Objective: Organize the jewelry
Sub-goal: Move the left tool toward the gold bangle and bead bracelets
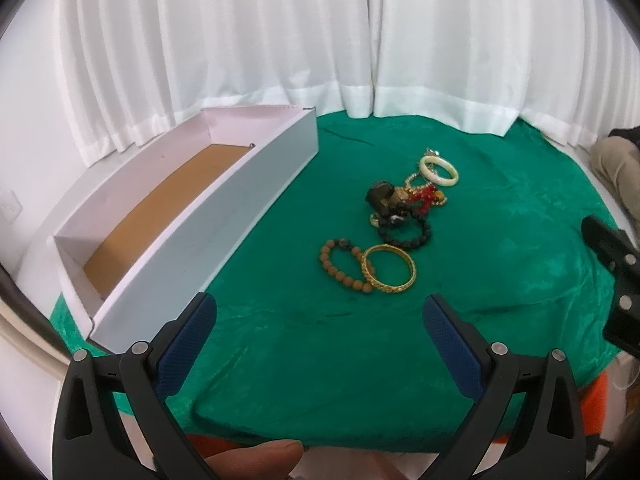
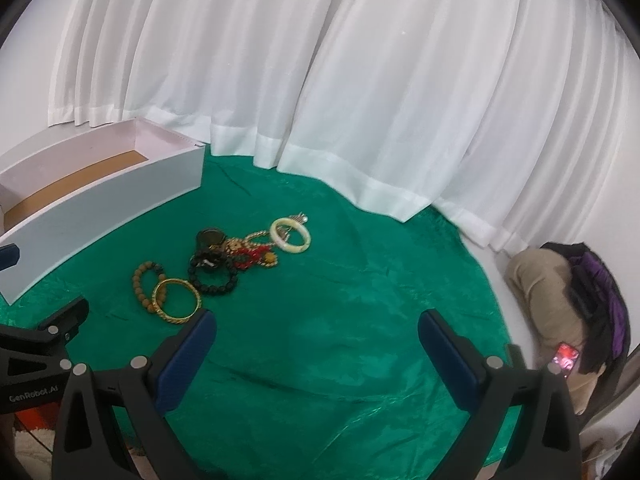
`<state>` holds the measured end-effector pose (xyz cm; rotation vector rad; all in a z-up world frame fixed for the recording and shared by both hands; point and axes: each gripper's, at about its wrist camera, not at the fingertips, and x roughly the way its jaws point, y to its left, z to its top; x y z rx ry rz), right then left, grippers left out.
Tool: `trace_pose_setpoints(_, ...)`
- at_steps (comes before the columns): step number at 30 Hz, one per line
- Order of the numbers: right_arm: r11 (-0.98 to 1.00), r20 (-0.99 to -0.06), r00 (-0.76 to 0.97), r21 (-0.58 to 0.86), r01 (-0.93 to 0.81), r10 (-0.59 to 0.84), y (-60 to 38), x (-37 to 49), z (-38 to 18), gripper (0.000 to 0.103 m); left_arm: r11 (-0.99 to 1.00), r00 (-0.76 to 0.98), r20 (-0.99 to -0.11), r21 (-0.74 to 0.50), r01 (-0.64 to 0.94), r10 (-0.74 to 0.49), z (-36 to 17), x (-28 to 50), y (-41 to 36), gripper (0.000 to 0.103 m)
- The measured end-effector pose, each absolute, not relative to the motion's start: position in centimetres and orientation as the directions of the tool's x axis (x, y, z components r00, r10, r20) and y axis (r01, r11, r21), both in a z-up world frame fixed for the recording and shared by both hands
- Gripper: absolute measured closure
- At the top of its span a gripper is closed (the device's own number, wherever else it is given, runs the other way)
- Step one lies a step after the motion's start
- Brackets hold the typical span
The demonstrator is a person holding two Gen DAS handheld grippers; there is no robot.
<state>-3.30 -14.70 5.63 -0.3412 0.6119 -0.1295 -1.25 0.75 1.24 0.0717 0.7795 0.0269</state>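
Left gripper [image 1: 320,320] and right gripper [image 2: 316,332], each with black frames and blue dimpled pads [image 1: 188,344], stand wide apart and hold nothing; "GenRobot.AI" is printed on the left gripper's body in the right wrist view. On the crumpled green cloth [image 1: 500,240], near its middle, lie a ribbed gold bangle [image 1: 389,269] overlapping a brown wooden bead bracelet [image 1: 340,265], a black bead bracelet [image 1: 408,232], a tangled heap [image 1: 412,198] and a smooth cream bangle [image 1: 439,171]. A long white box [image 1: 208,236] with a brown floor lies along the cloth's left edge.

Black claw [image 1: 320,312] frames, blue textured pads [image 1: 188,344], silver screws.
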Motion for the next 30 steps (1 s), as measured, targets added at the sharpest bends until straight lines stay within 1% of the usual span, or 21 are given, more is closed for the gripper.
trace_pose_setpoints(3,0.933,-0.529,0.818,-0.360,0.025,-0.226,-14.7,-3.5,5.8,0.000,0.997,0.710,-0.703,0.076,0.004,0.051,1.2,-1.3,0.8,0.000)
trace_pose_setpoints(16,0.936,-0.550,0.806,-0.351,0.012,-0.216,-14.9,-3.6,5.5,0.000,0.997,0.700,-0.712,0.080,0.000,0.057,0.8,-1.8,1.1,0.000)
trace_pose_setpoints(21,0.943,-0.570,0.794,-0.332,0.013,-0.212,-15.2,-3.4,5.1,0.000,0.999,0.666,-0.746,0.031,-0.016,0.034,-0.2,-1.5,2.6,0.001)
trace_pose_setpoints(26,0.950,-0.579,0.790,-0.312,0.011,-0.199,-15.2,-3.2,4.7,0.000,0.998,0.626,-0.777,0.032,-0.063,0.064,-1.8,-1.1,4.1,0.001)
trace_pose_setpoints(30,0.959,-0.592,0.786,-0.283,0.002,-0.177,-15.6,-2.7,4.1,0.000,0.999,0.597,-0.802,-0.012,-0.041,0.015,-2.8,-0.3,4.6,0.001)
